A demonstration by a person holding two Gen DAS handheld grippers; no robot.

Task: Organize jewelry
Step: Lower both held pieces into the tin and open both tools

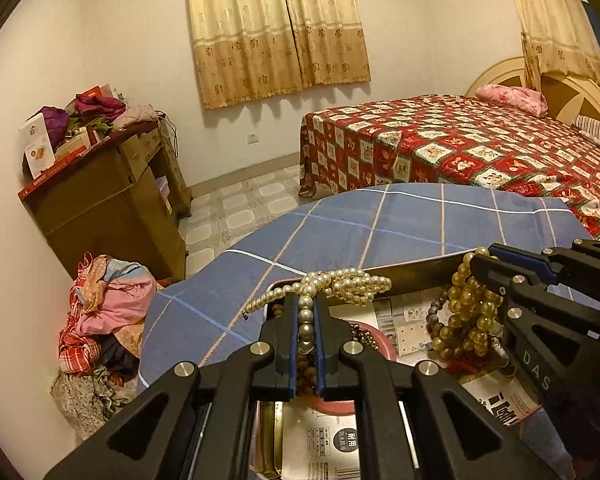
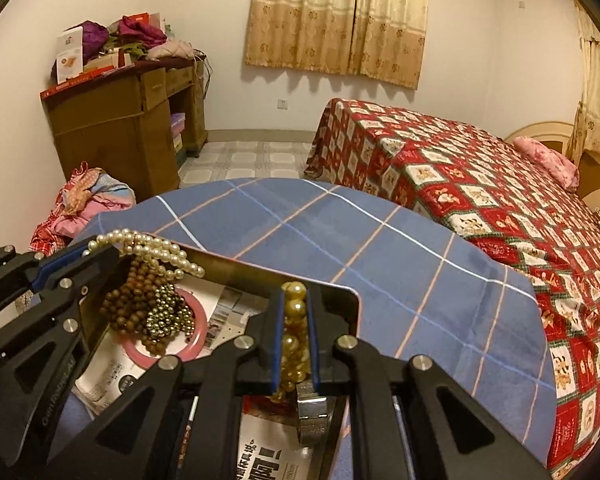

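Pearls (image 1: 332, 284) and beads (image 2: 140, 304) overhang the tray (image 2: 340, 292).

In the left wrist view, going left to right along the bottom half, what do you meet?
Clothes pile → white pearls shut in the left tool → purple bead bracelet → gold beads held by the right tool.

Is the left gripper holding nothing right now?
No. The left gripper is shut on a pearl strand, whose beads sit pinched between its jaws above the tray.
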